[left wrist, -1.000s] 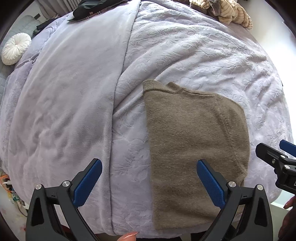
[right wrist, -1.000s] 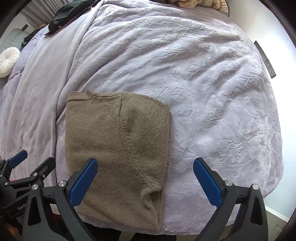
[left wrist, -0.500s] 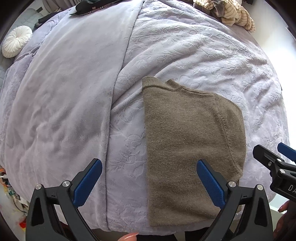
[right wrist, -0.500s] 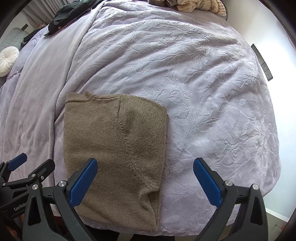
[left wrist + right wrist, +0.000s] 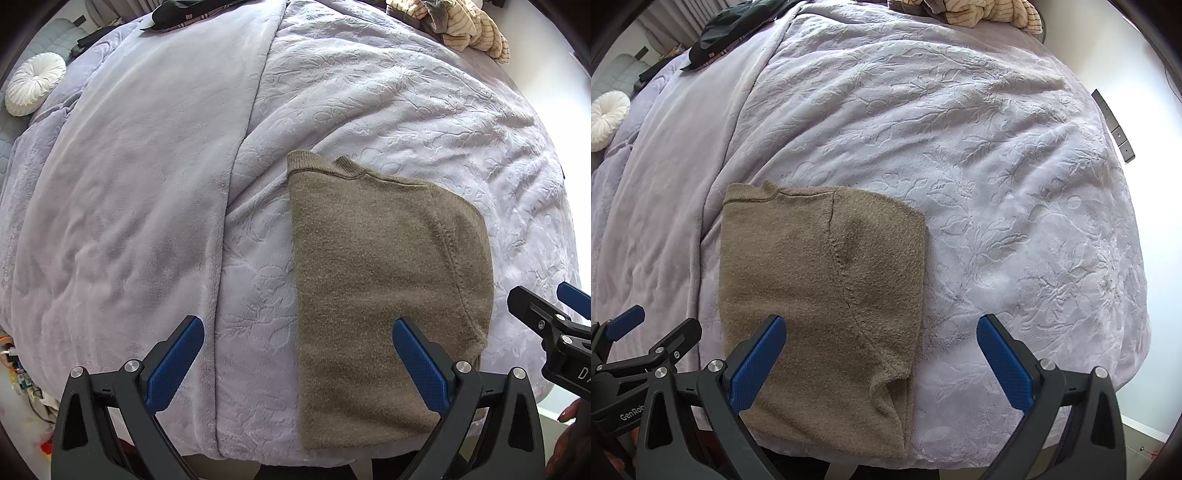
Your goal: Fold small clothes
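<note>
Lilac bedspread (image 5: 369,110) under folded taupe sweater (image 5: 380,277), grippers clear.

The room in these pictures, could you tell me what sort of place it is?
Most likely a bedroom: a lilac quilt covers a bed, a round white cushion lies beside it, and a brown sweater is laid out on top.

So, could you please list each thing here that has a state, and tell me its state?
Brown knit sweater: folded lengthwise, flat on the bed, not gripped.
Left tool: open, holding nothing.
Right tool: open, holding nothing.
Lilac blanket: spread over the bed, slightly wrinkled.
Striped clothes: heaped, unfolded, at the far edge.
</note>
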Motion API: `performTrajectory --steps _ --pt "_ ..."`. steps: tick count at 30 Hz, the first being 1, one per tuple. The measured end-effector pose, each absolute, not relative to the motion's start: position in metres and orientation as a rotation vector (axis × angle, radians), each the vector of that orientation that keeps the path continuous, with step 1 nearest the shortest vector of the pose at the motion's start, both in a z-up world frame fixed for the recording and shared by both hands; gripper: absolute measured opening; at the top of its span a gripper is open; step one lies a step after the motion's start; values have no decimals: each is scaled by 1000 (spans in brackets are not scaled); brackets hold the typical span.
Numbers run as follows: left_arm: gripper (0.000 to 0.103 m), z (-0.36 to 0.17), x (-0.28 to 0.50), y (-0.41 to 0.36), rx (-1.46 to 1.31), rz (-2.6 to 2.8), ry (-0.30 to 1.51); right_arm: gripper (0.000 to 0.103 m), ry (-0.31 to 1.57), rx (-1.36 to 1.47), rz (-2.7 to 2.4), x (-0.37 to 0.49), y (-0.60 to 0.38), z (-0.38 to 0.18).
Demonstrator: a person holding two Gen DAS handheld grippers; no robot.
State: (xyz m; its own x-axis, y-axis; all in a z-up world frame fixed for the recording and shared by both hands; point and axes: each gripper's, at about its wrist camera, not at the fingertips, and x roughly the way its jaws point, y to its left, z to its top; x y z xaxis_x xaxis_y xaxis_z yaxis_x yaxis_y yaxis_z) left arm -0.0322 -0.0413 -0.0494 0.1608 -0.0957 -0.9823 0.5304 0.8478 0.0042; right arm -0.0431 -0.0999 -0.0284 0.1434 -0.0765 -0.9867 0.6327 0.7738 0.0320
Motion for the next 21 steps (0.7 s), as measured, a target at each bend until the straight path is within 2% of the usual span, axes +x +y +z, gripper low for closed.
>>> performTrajectory --steps 21 --pt "102 -50 -31 -37 398 -456 1343 103 1352 500 -540 -44 -96 -31"
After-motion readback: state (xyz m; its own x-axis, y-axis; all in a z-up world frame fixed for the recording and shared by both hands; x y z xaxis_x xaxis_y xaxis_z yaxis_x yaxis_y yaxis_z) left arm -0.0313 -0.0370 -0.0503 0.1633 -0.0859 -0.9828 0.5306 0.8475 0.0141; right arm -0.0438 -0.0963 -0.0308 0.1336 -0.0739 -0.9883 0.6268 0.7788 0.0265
